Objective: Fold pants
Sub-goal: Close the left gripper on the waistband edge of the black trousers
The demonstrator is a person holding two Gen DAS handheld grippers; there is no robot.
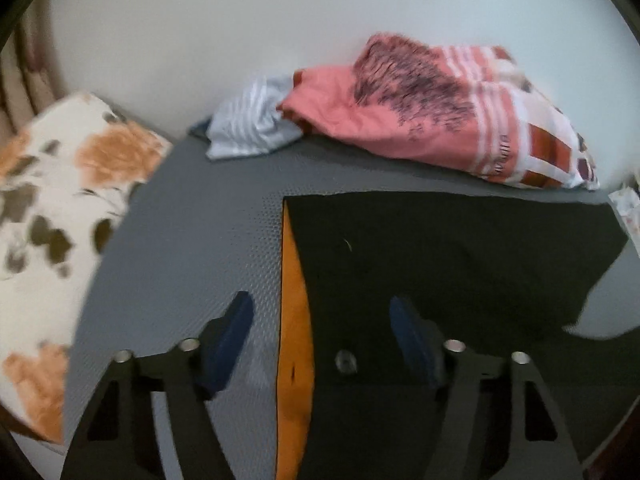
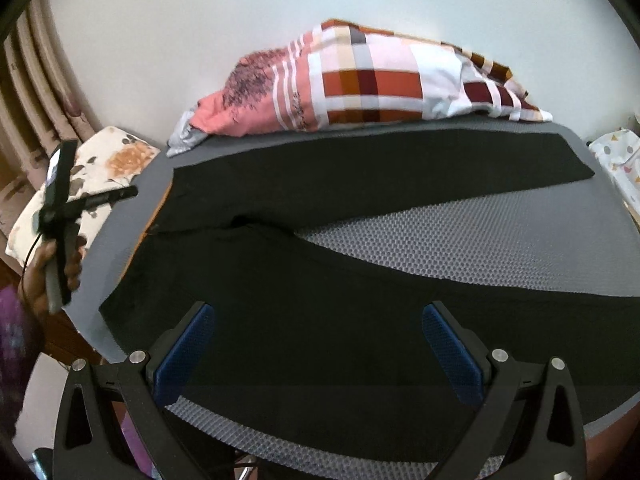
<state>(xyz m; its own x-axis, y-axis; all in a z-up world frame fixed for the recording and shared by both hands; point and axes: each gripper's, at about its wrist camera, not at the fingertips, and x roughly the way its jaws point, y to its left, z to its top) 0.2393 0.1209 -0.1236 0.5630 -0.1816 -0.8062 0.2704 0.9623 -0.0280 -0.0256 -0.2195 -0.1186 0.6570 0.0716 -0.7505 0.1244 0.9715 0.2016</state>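
Note:
Black pants (image 2: 360,184) lie spread flat on a grey honeycomb mat (image 2: 480,232), legs forming a V that runs to the right. In the left wrist view my left gripper (image 1: 320,312) hovers over the waistband end of the pants (image 1: 440,256). Its blue pads stand apart, straddling the orange inner lining (image 1: 294,320) and a metal button (image 1: 345,361), and do not press on the cloth. My right gripper (image 2: 318,316) is open wide just above the near leg (image 2: 280,272), with nothing gripped. A hand (image 2: 52,276) holds the left tool at the mat's left edge.
A pink and plaid bundle of cloth (image 2: 380,84) and a pale striped garment (image 1: 248,124) lie along the mat's far edge by the white wall. A floral cushion (image 1: 60,200) sits to the left, a curtain (image 2: 40,80) behind it. A patterned cloth (image 2: 620,160) lies at the right.

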